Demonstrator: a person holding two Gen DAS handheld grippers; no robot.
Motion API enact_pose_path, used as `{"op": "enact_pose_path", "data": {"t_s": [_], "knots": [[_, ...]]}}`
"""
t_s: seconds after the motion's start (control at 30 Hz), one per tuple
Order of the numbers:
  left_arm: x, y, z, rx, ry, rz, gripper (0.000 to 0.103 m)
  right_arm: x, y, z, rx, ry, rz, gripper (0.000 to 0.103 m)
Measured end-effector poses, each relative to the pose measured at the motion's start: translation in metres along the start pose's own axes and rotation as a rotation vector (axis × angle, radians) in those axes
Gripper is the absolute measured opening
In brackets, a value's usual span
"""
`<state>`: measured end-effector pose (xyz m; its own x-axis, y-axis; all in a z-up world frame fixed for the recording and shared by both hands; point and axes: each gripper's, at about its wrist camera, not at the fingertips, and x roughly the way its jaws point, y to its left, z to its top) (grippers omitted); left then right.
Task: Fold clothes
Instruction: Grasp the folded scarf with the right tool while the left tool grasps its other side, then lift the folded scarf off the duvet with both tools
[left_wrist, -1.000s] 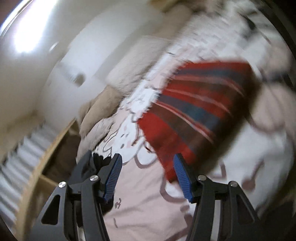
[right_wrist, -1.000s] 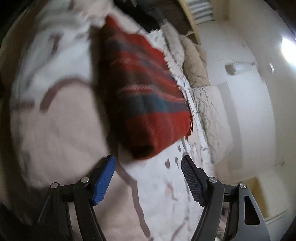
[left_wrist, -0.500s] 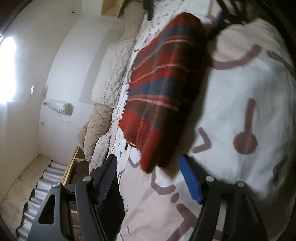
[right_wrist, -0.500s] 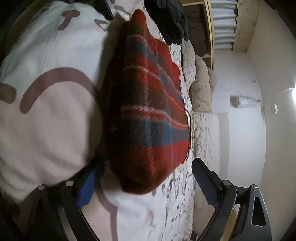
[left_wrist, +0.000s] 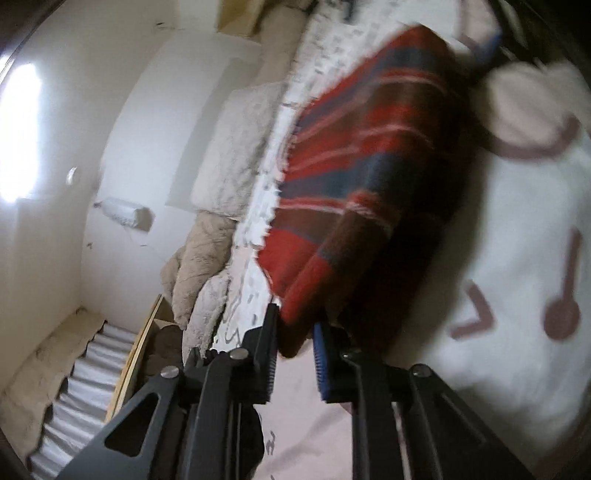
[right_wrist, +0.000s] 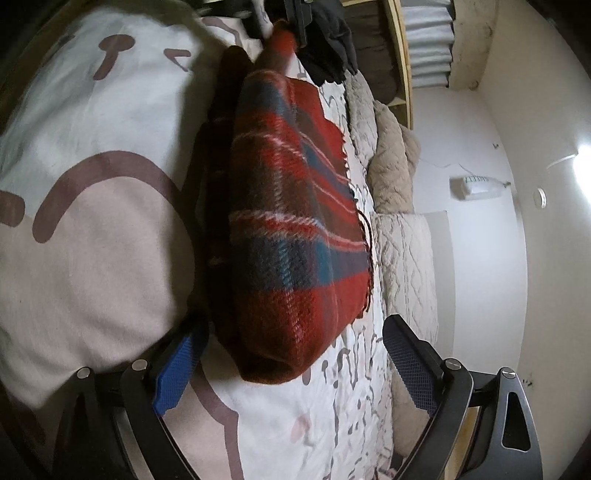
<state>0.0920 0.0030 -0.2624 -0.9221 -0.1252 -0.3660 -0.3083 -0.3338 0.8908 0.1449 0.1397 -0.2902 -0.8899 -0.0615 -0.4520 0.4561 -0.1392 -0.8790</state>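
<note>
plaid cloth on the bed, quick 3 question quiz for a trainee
1. True or false: the right gripper stands open around one end of the red plaid cloth.
2. Which pinches the cloth's other end: A) left gripper B) a bare hand C) nothing?
3. Fill in: the cloth lies on a pale bed cover printed with ____ lines.

Key: 1 true. 2 A, its jaws closing on the end. 3 brown.

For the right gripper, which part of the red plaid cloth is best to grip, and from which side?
Probably the rounded folded end of the red plaid cloth nearest the right gripper. It bulges above the bedcover between the open jaws, so come straight along the cloth's length.
</note>
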Motion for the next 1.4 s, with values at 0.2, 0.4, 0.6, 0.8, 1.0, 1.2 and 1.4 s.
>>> {"op": "enact_pose_path", "data": {"t_s": [0.2,0.4,0.6,0.8,1.0,1.2,1.4], "knots": [[0.001,0.007,0.006,0.045,-0.066,0.184,0.011,0.004,-0.004,0.000,0.047,0.019,0.015,0.095],[0.021,-0.022,-0.022,0.120,0.072,0.045,0.006,0.003,-0.005,-0.001,0.070,0.025,0.014,0.095],[0.023,-0.030,-0.029,0.145,0.102,0.002,0.000,-0.017,0.016,0.002,-0.066,-0.105,-0.091,0.094],[0.021,-0.018,-0.030,0.096,0.097,-0.009,0.022,-0.007,0.017,0.013,-0.112,-0.141,-0.092,0.094],[-0.017,-0.015,-0.023,0.079,-0.022,0.039,0.075,0.004,0.021,0.022,-0.123,-0.199,-0.162,0.094],[-0.020,-0.042,-0.005,0.241,-0.109,0.063,0.076,0.000,0.002,0.028,-0.001,-0.217,-0.150,0.036],[0.006,-0.035,0.015,0.205,-0.101,0.082,0.076,0.011,-0.046,0.036,0.278,-0.116,0.127,0.028]]}}
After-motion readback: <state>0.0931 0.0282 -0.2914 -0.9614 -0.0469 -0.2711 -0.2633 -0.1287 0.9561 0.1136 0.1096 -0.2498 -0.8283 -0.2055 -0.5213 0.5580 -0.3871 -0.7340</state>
